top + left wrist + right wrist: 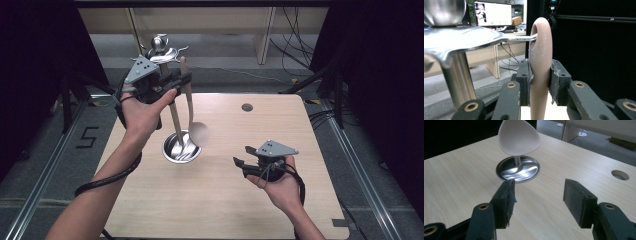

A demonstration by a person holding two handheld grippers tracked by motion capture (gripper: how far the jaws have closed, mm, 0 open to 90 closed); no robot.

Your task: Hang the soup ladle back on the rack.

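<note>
Nearest, over the near right part of the table [210, 200]: right gripper [243, 156], carried in the right hand [280, 187], pointing left toward the table's middle. Jaws wide apart, nothing between them; in the right gripper view [537, 200] bare wood seen through the gap, and loose frayed lining on the pad of the left jaw. Not touching the table, as far as can be told.

Further, near the middle of the table: round shiny base [181, 147] of a metal stand, flat on the wood, with a thin post [175, 120] rising from it. In front of the post, hanging over the base: pale beige spoon [199, 134], bowl down, handle up. In the right gripper view, spoon bowl [519, 137] above the base [518, 168], hollow side toward this camera. Bowl and post touching or not: cannot tell.

Higher and further, at the far left: left gripper [182, 80] in the left hand [142, 112], raised well above the table. Jaws narrow, clamped on the upper part of the spoon handle [540, 50], one pad on each side. Just beside it, stand top [160, 47]: a ball above a plate with curved hooks. In the left gripper view, tip of one hook [524, 38] reaching the hole at the handle's end.

Farthest on the table: small round hole [247, 107] near the far edge.
</note>
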